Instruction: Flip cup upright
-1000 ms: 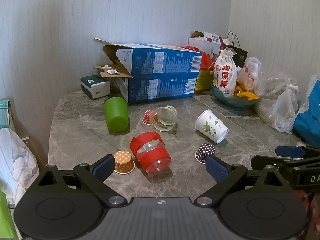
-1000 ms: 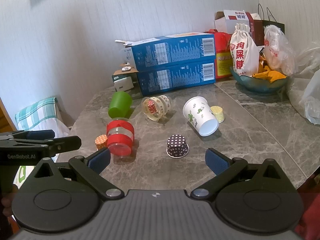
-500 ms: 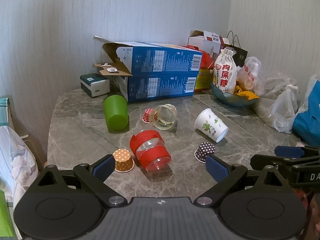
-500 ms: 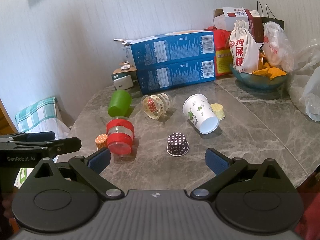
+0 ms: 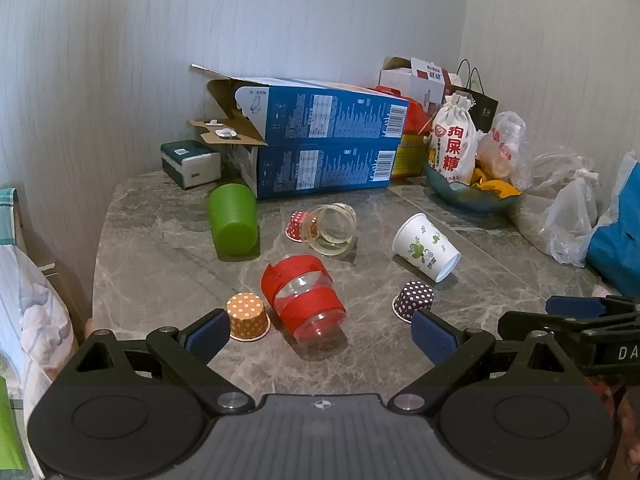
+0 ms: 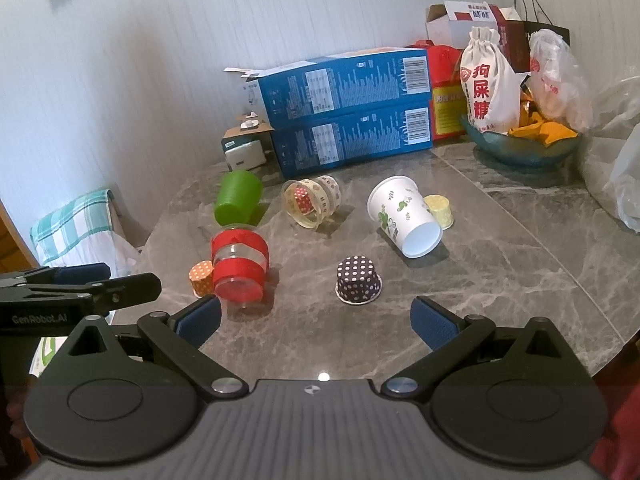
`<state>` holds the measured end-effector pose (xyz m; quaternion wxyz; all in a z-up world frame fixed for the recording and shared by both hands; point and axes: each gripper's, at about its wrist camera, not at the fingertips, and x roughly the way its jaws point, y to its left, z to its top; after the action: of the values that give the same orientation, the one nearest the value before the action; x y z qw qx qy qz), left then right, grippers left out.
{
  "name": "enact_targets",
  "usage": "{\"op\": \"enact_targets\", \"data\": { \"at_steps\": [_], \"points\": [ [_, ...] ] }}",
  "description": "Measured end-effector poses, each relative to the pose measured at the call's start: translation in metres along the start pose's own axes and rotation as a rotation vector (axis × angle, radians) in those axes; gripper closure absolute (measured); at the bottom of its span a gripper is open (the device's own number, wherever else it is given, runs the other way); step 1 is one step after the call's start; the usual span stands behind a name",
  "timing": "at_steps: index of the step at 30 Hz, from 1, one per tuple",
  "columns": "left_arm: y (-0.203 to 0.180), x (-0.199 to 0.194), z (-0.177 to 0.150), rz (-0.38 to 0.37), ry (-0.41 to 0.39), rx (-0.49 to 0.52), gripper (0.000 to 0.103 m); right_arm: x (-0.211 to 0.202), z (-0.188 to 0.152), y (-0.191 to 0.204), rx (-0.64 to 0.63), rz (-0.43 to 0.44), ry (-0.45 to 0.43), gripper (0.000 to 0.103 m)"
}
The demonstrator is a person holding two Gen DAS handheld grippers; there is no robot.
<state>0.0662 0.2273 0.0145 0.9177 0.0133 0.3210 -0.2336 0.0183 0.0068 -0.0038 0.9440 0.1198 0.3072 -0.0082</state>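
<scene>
Nothing has shifted; my left gripper [image 5: 320, 336] and right gripper [image 6: 316, 318] hover wide, empty. I'm still approaching; next, close on the red-banded cup [image 5: 306, 298] lying sideways.

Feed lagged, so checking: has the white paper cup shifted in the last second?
No. The white paper cup lies on its side beside the small yellow cup, as before.

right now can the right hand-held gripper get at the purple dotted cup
Probably yes. The right hand-held gripper is open and empty, and the purple dotted cup sits upside down just ahead of its fingers, with bare table around it.
</scene>
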Motion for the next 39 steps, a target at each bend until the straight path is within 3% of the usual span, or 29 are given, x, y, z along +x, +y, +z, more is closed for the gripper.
{"op": "enact_targets", "data": {
  "at_steps": [17, 26, 29, 35, 39],
  "points": [
    [0.007, 0.013, 0.000, -0.014, 0.020, -0.013, 0.004, 0.011, 0.004, 0.001, -0.001, 0.000, 0.020, 0.001],
    [0.017, 0.028, 0.001, -0.023, 0.036, -0.015, 0.004, 0.032, 0.025, -0.008, -0.046, -0.019, 0.047, 0.001],
    [0.025, 0.031, 0.001, -0.030, 0.040, -0.033, 0.004, 0.049, 0.046, -0.025, -0.072, -0.010, 0.062, 0.001],
    [0.036, 0.034, 0.000, -0.028, 0.045, -0.057, 0.004, 0.104, 0.086, -0.060, -0.112, -0.105, 0.147, 0.002],
    [0.044, 0.034, 0.000, -0.026, 0.045, -0.065, 0.004, 0.145, 0.097, -0.076, -0.111, -0.112, 0.261, 0.013]
  ]
}}
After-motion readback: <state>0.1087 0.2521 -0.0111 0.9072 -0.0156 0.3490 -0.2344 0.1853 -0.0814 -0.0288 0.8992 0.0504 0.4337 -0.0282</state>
